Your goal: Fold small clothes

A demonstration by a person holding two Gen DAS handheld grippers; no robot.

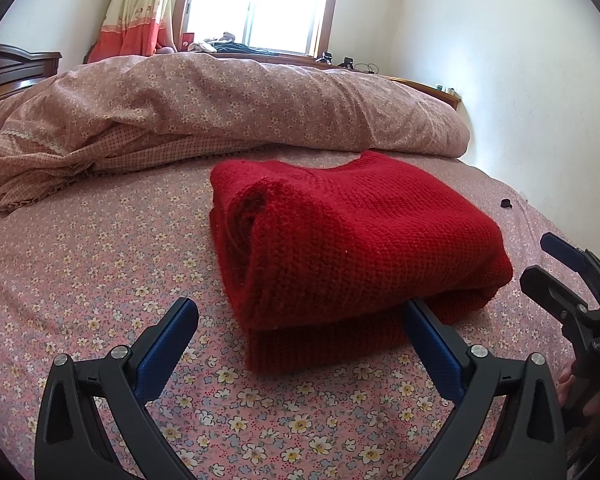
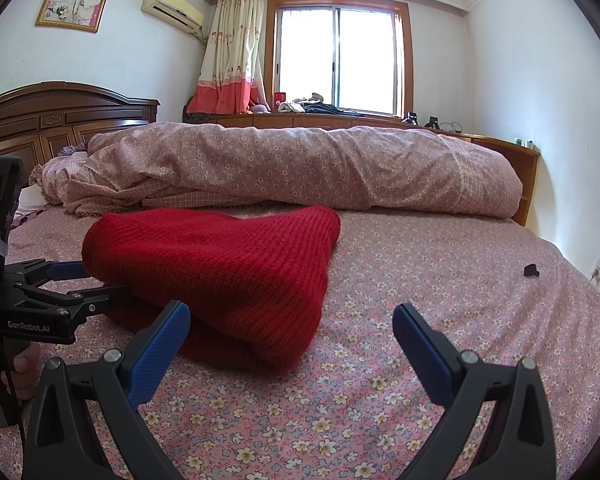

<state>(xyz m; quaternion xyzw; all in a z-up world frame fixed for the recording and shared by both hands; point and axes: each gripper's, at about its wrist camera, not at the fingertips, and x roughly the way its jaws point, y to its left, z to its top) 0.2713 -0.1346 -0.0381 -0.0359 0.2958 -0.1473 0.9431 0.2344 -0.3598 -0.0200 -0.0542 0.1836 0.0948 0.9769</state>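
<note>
A red knitted sweater (image 1: 340,236) lies folded in a thick bundle on the floral bedsheet (image 1: 80,280); it also shows in the right wrist view (image 2: 220,264). My left gripper (image 1: 300,312) is open, low over the sheet at the bundle's near edge, with its right fingertip (image 1: 418,312) against the fold. My right gripper (image 2: 292,316) is open at the bundle's right corner, holding nothing. Each gripper shows in the other's view: the right one (image 1: 556,264) at the far right, the left one (image 2: 68,276) at the left.
A rolled floral quilt (image 2: 300,168) lies across the bed behind the sweater. A wooden headboard (image 2: 60,120) stands at the left. A small black object (image 2: 531,270) lies on the sheet near the right wall. A cluttered ledge runs under the window (image 2: 340,60).
</note>
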